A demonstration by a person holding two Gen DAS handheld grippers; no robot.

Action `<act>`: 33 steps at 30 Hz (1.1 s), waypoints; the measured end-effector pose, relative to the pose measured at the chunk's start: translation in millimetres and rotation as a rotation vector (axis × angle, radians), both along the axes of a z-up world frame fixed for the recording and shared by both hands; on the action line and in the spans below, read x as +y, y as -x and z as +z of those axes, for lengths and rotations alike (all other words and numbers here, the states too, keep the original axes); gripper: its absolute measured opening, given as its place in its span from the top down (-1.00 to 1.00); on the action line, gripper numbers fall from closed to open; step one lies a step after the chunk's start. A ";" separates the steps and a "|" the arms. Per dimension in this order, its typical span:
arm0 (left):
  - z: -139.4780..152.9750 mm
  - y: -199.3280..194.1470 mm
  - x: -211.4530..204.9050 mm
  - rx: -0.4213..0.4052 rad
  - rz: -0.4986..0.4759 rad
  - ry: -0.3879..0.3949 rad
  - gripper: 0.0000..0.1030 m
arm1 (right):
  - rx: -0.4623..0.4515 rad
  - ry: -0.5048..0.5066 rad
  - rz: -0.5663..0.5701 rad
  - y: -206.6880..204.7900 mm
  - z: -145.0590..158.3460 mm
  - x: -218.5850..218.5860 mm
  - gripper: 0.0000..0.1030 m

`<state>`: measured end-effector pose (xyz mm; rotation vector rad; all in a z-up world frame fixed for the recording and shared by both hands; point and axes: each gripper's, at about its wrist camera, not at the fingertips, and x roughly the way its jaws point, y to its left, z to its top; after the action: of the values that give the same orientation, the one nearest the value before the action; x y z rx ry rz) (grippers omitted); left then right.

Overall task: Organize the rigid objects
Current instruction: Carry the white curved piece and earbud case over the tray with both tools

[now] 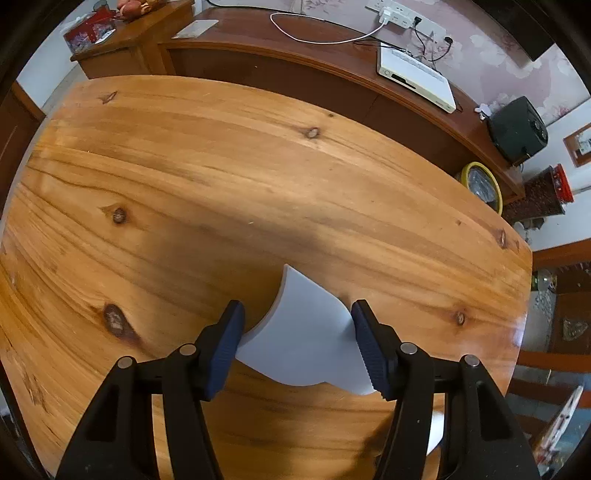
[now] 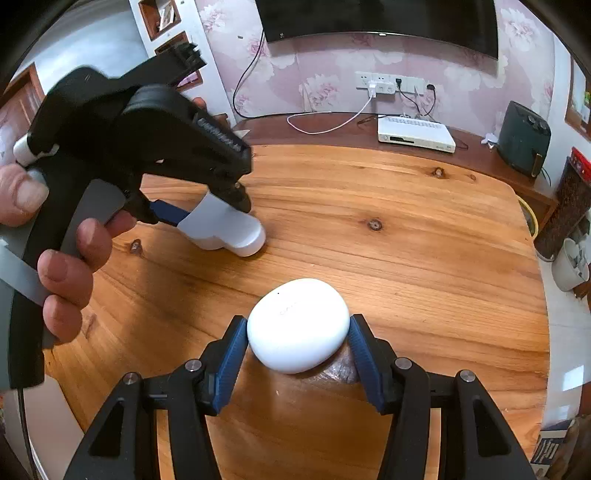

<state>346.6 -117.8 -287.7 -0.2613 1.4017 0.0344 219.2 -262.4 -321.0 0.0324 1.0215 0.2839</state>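
Counter [image 2: 424, 258]: a varnished pine top with dark knots and long grain is filling both views; its rounded far edge is sitting just in front of a dark wooden sideboard [image 2: 332, 129].
White case [image 2: 298, 325]: a smooth pebble-shaped case is sitting near the counter's near edge, toward its middle.
Right gripper [image 2: 298, 338]: its blue pads are pressing on the two sides of the white case, with the jaws partly apart.
White block [image 1: 306, 339]: an angular piece with a curved cut-out is resting on the counter, to the left of the white case and farther back.
Left gripper [image 1: 300, 345]: pointing steeply down over the block; its pads are lying against the block's two sides, the jaws about half apart.
Hand [image 2: 55, 258]: bare fingers are wrapping the left gripper's grey handle, above the counter's left edge.
Sideboard: a white set-top box [image 2: 415, 134], a looping white cable [image 2: 325, 123] and a dark speaker-like box [image 2: 522, 138] are sitting on it.
Wall [image 2: 332, 81]: pink flowered paper is running behind the sideboard, carrying a socket strip [image 2: 391, 83] and a dark screen [image 2: 376, 18] above.
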 end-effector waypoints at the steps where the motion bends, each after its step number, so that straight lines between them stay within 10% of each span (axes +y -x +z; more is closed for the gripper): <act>1: 0.9 1.2 3.5 0.003 -0.009 0.008 -0.23 | -0.001 -0.001 0.002 0.1 0.4 -0.6 -0.09; 19: 87.9 41.7 38.4 -0.015 -0.182 0.087 -0.22 | -0.040 0.005 0.058 33.2 41.3 8.9 -0.09; 33: 176.4 151.7 62.8 -0.071 -0.401 0.014 -0.23 | -0.187 -0.065 0.112 126.6 153.6 35.7 -0.09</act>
<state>194.8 -55.0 -111.3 0.0108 1.3622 -0.3125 92.6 -226.7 -167.4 0.0066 0.8292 0.4146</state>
